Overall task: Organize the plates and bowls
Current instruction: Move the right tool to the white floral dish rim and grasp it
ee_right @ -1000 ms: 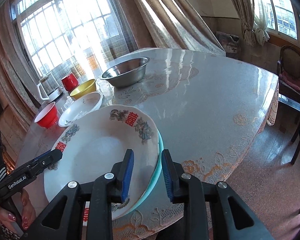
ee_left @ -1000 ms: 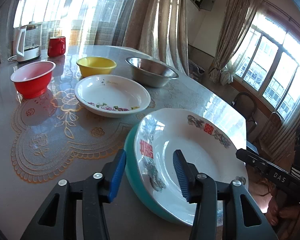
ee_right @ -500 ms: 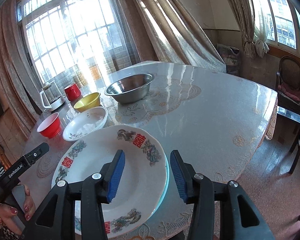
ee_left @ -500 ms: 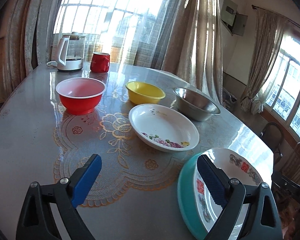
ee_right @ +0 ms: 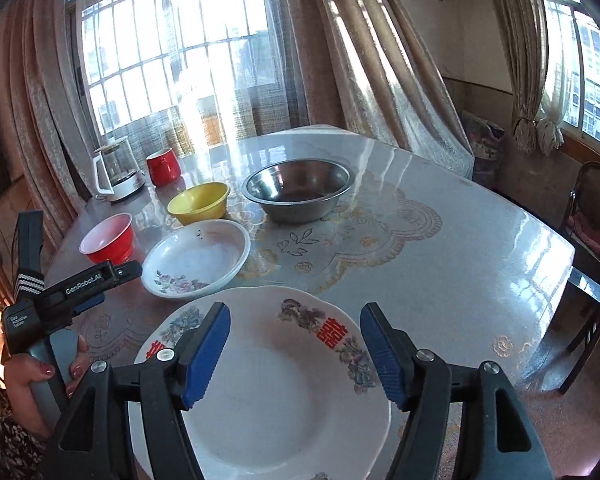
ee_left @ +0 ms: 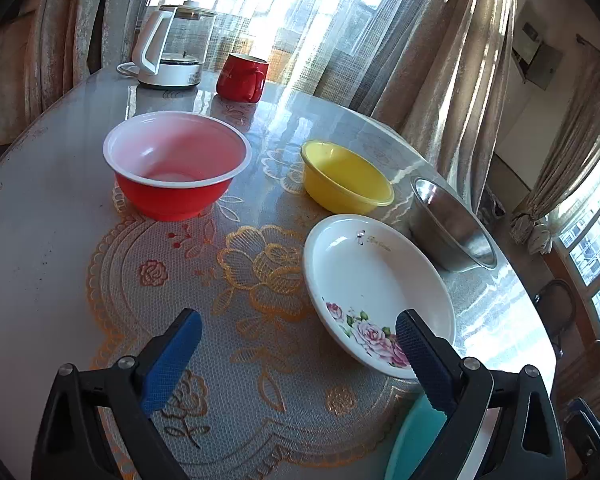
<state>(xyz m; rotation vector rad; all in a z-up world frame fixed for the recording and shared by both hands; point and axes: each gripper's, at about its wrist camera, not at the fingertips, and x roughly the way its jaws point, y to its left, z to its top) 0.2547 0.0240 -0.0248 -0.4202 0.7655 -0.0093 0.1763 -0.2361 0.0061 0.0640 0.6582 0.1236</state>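
Observation:
A white plate with red characters [ee_right: 284,392] lies on a teal plate [ee_left: 414,444] at the table's near edge. My right gripper [ee_right: 296,354] is open and empty above it. My left gripper [ee_left: 300,360] is open and empty over the lace mat, its right finger by the rim of a white floral plate [ee_left: 372,280], which also shows in the right wrist view [ee_right: 198,258]. Behind stand a red bowl [ee_left: 176,164], a yellow bowl [ee_left: 344,176] and a steel bowl [ee_left: 448,228].
A glass kettle [ee_left: 172,46] and a red mug [ee_left: 242,78] stand at the table's far edge by the curtains. A chair [ee_right: 592,216] stands to the right of the table [ee_right: 460,256]. The left gripper's body [ee_right: 60,300] shows at left.
Both grippers opened wide and drew back from the stacked plates. My left gripper swung left toward the floral plate and the bowls.

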